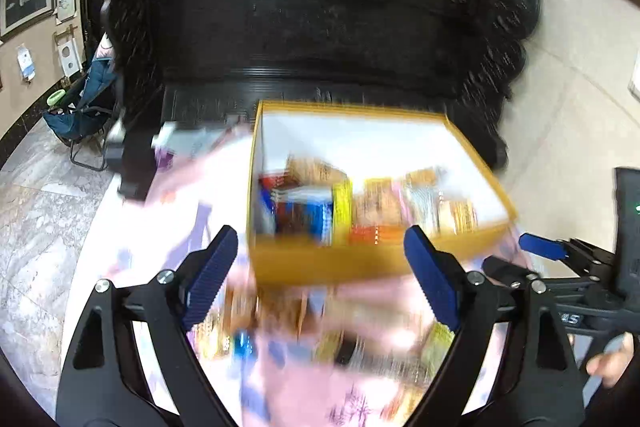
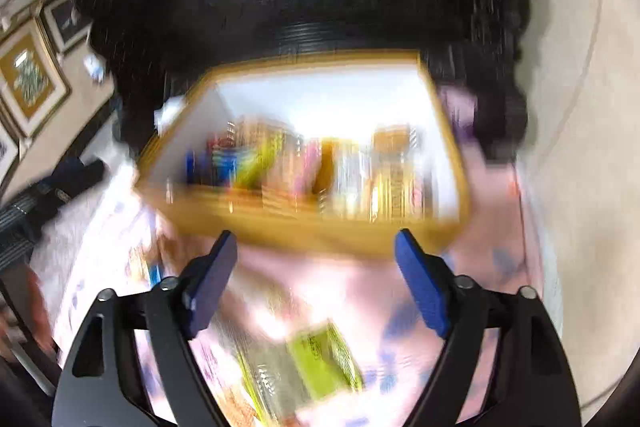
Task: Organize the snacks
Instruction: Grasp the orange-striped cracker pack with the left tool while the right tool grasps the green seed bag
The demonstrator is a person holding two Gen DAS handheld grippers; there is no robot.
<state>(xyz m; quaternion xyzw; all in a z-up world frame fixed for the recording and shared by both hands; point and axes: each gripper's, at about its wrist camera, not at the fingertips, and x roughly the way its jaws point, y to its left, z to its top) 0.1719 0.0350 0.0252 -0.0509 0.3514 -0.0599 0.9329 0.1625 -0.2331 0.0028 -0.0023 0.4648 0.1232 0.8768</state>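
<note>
Both frames badly smeared by motion; details read only in outline.

Left gripper (image 1: pixel 320 279): jaws wide, nothing between the pads. Right gripper (image 2: pixel 316 283): likewise spread wide and empty.

Yellow box (image 1: pixel 476 163), white inside, sits just ahead of both sets of fingertips on the pink patterned cloth (image 1: pixel 360 307). Snack packets already in the box (image 1: pixel 360 207) stand upright in a row along its near wall. The box's long axis runs crosswise to each gripper's line of sight.

Loose snacks on the cloth (image 1: pixel 240 319) lie below and short of the tips, nearer than the box. From the right wrist, a lime-green packet (image 2: pixel 324 363) lies under and slightly behind the jaws, long axis slanting away to the left (best guess through the blur). The right gripper looks the closer to it, so the next reach is probably down and back, not forward.

Hard to tell: packet count, labels, whether loose packets overlap. The box's far side merges with dark carved furniture (image 1: pixel 320 27). The right gripper's tip shows at the right edge of the left view, cut off.
</note>
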